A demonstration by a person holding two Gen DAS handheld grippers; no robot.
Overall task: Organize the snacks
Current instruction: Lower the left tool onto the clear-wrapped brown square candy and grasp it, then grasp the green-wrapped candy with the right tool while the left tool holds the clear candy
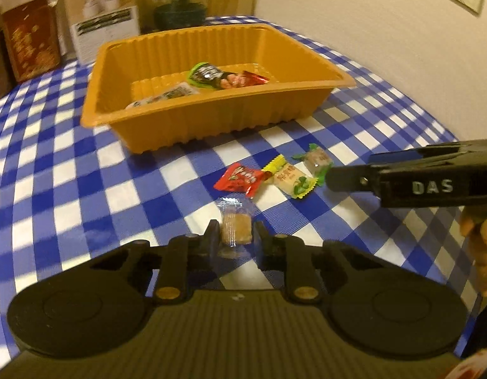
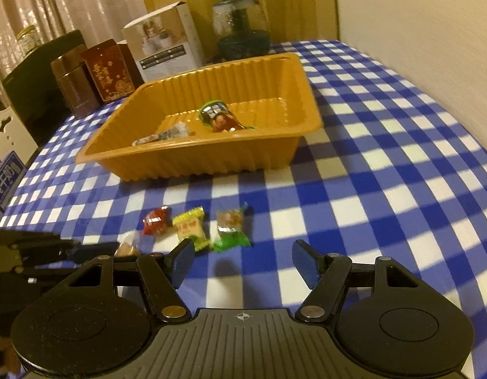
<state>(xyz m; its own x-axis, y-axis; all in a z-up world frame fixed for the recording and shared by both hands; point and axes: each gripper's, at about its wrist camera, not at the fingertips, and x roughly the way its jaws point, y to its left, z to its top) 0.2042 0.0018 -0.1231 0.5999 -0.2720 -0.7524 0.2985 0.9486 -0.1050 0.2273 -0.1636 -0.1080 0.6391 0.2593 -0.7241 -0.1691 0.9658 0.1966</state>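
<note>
While the left wrist view looks straight down on the clear-wrapped brown candy [image 1: 236,233] sitting between the left gripper [image 1: 236,237] fingers, the right wrist view shows only a corner of that candy [image 2: 127,247] at 9 o'clock, beside the left gripper's dark fingers [image 2: 95,248]. From the left camera, the right gripper [image 1: 414,181] enters at 3 o'clock as a black bar marked DAS; whether it is open cannot be told there. Its own camera settles that: the right gripper [image 2: 242,260] stands wide, holding nothing, above the checked tablecloth [image 2: 385,189].

Loose on the cloth lie 4 snacks: the clear-wrapped one, 1 red packet [image 1: 240,178], 1 yellow-edged candy [image 1: 289,178] and 1 green-ended candy [image 1: 316,161]. The last 3 sit in a row near the 12 o'clock side of both grippers.

The orange tray [image 1: 212,120] holds at least 3 pieces: 1 green-and-black packet [image 1: 207,75], 1 red wrapper [image 1: 254,78] and 1 pale long packet [image 1: 167,94].

The left jaws are narrow, close on either side of the clear-wrapped candy, with its brown block just between the tips.

Behind the tray stand 1 white box [image 2: 163,44], 1 glass jar [image 2: 242,28] and 2 dark tins [image 2: 107,69].
</note>
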